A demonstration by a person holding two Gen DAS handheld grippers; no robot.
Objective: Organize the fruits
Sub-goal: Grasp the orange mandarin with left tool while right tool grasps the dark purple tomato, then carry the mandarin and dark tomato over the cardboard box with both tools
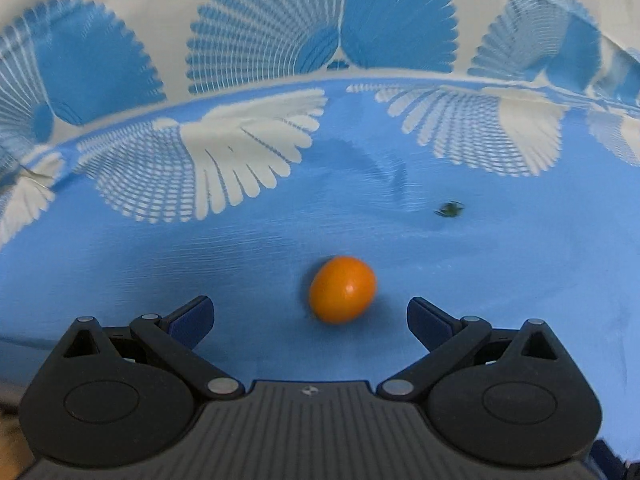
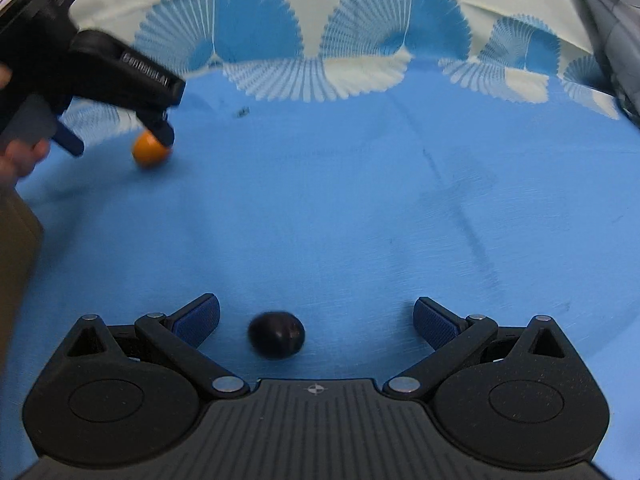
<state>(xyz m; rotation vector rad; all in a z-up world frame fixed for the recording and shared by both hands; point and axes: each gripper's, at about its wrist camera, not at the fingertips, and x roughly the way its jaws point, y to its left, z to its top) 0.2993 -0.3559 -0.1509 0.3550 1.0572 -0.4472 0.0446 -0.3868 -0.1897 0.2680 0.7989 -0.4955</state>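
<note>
A small orange fruit (image 1: 343, 289) lies on the blue cloth, just ahead of my open left gripper (image 1: 310, 316) and between its fingertips. It also shows in the right wrist view (image 2: 149, 151), partly behind the left gripper (image 2: 120, 138), whose fingers straddle it. A small dark, near-black fruit (image 2: 276, 335) lies on the cloth between the fingertips of my open right gripper (image 2: 316, 320), closer to the left finger (image 2: 198, 322). Neither fruit is gripped.
A blue cloth with white fan patterns (image 1: 240, 160) covers the surface and rises into folds at the back. A small dark speck (image 1: 450, 210) lies on the cloth, also in the right wrist view (image 2: 241, 112). Grey fabric (image 2: 608, 32) sits at the far right.
</note>
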